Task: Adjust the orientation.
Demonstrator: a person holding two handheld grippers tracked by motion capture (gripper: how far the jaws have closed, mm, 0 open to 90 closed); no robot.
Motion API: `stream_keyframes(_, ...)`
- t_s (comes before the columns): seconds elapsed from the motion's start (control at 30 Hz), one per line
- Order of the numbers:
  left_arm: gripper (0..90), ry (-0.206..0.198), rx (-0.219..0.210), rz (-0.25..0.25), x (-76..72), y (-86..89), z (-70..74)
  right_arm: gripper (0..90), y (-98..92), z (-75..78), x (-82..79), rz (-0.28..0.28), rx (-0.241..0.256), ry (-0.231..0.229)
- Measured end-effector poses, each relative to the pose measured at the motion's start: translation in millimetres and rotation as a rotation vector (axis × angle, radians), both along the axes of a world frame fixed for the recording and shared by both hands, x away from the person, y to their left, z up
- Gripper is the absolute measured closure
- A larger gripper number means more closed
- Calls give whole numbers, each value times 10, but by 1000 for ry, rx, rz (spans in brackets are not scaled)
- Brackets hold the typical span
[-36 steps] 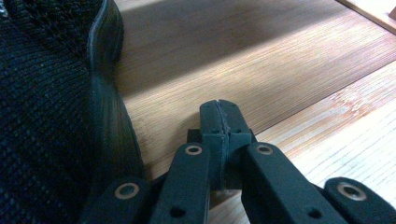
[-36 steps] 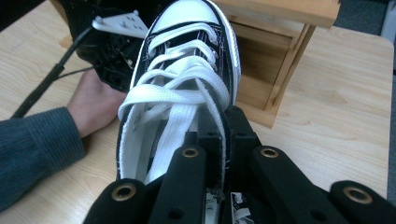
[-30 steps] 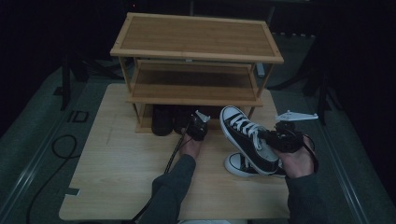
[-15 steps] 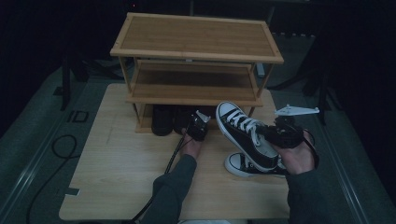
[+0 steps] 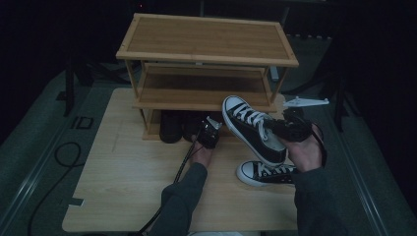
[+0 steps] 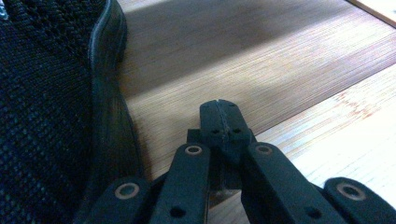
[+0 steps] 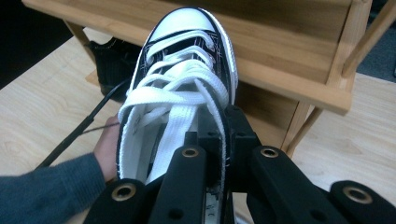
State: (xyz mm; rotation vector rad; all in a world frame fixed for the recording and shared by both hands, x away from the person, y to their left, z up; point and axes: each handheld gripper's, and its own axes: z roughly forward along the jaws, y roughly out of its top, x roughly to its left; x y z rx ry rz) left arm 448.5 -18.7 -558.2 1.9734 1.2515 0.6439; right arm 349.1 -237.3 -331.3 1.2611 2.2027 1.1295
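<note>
High view: a black-and-white sneaker [image 5: 253, 129] is held in the air in front of the wooden shoe rack [image 5: 206, 54], just before the rack's middle shelf. Its long axis runs from the rack's right front post toward the person, with the white toe cap pointed at the rack and raised above the heel. The right gripper [image 5: 290, 129] is seen at the heel end, on the side away from the rack, clamped on the collar of the shoe. A second sneaker [image 5: 268, 173] lies on the table [image 5: 113, 182] below the lifted one, farther from the rack. The left gripper [image 5: 209, 133] is placed in front of the rack's bottom level, beside the dark shoes [image 5: 178, 127] stored there.

Left gripper view: the jaws of the left gripper [image 6: 219, 109] are pressed together with nothing between them, above the bamboo board of the rack. A dark knit shoe [image 6: 51, 107] is seen just beside them.

Right gripper view: the right gripper [image 7: 215, 135] is shut on the sneaker [image 7: 182, 88] at its collar wall. The laces and toe cap extend straight away from the jaws, toward the rack's shelf edge [image 7: 289, 84].
</note>
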Motion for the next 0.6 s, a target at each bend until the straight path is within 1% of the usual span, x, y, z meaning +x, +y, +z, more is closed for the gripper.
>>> stream_keyframes(0.27,900,1,1,-3,0,2,0,874,117,37,206,-2,2,-2)
stream_keyframes(0.37,900,-1,2,-1,-1,0,0,874,136,71,250,0,21,-3)
stream_keyframes(0.5,900,1,1,0,-4,-4,0,874,185,84,301,-7,20,-14)
stream_keyframes(0.6,900,1,1,0,-4,-4,0,874,218,79,352,-11,36,-14)
